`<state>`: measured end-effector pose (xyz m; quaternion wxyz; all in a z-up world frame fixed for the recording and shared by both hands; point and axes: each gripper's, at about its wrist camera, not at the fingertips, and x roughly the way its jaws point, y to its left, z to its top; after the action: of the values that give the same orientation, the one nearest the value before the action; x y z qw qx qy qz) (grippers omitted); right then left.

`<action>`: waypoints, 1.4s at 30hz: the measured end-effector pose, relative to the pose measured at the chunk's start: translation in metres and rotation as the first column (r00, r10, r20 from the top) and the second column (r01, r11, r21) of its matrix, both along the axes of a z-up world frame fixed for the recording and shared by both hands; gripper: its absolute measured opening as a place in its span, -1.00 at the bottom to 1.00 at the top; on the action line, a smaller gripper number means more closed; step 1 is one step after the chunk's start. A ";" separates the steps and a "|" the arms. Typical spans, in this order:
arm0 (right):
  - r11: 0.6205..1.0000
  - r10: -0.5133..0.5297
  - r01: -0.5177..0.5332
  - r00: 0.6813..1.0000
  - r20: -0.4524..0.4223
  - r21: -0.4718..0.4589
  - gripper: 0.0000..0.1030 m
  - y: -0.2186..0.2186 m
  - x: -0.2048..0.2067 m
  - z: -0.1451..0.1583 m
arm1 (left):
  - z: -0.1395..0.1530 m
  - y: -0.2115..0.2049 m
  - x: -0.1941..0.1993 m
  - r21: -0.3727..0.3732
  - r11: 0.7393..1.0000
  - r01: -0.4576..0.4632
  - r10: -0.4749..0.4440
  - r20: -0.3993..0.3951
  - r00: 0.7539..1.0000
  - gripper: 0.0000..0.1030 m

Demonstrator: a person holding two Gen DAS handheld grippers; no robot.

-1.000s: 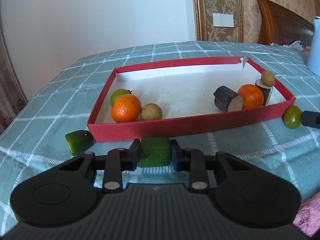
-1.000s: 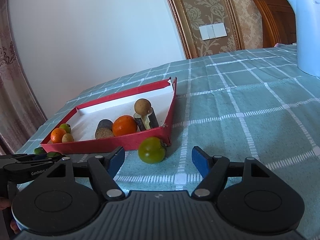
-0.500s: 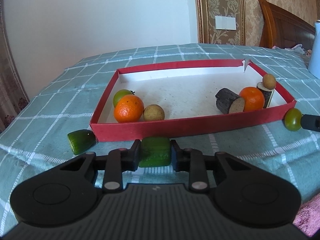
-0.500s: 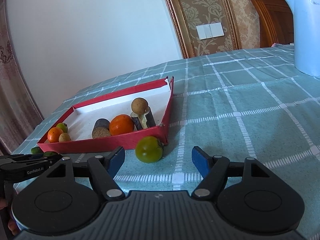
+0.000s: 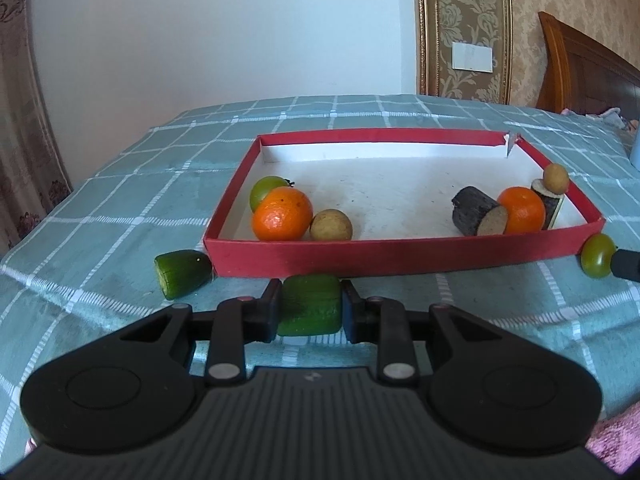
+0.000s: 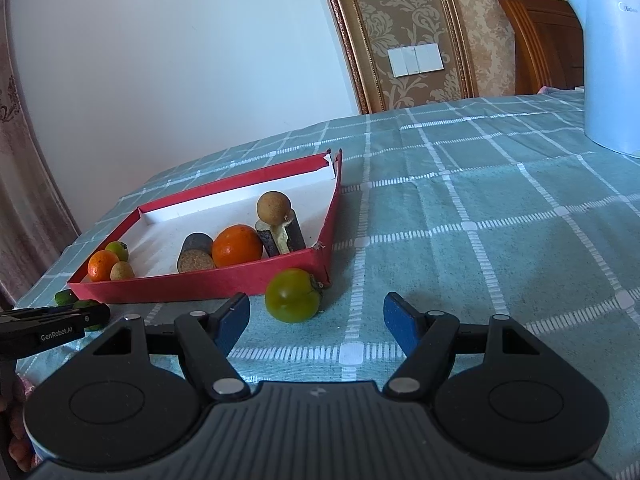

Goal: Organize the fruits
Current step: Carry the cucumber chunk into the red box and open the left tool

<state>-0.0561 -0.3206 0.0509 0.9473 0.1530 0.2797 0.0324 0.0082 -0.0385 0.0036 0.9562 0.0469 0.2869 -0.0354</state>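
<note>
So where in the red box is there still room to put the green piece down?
The red box is bare in its middle and back, between the orange group on the left and the dark log piece on the right. Both near corners are crowded. The left gripper holds the green piece just outside the front wall.

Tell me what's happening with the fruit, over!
Left gripper shut on green chunk. Right gripper open, green tomato just ahead, outside red tray. Nothing in the way.

Home bedroom: wooden headboard (image 5: 592, 68), damask wallpaper (image 6: 404, 20).
</note>
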 end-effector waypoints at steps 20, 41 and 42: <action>1.000 0.000 0.000 1.000 -0.023 -0.020 0.43 0.003 0.004 -0.001 | 0.001 0.009 -0.003 -0.047 0.999 -0.019 0.019 0.004 1.000 -0.48; 0.995 0.029 -0.031 0.999 0.025 0.095 0.43 -0.011 -0.002 -0.003 | 0.039 -0.022 0.028 -0.019 1.000 -0.010 0.013 0.138 0.990 0.83; 0.995 0.031 -0.034 0.999 0.025 0.098 0.43 -0.011 -0.002 -0.003 | 0.038 -0.022 0.027 -0.010 1.000 -0.016 0.017 0.136 0.991 0.83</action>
<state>-0.0581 -0.3314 0.0481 0.9412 0.1945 0.2689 0.0634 0.0355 -0.0601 0.0419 0.9739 0.0425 0.2213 -0.0255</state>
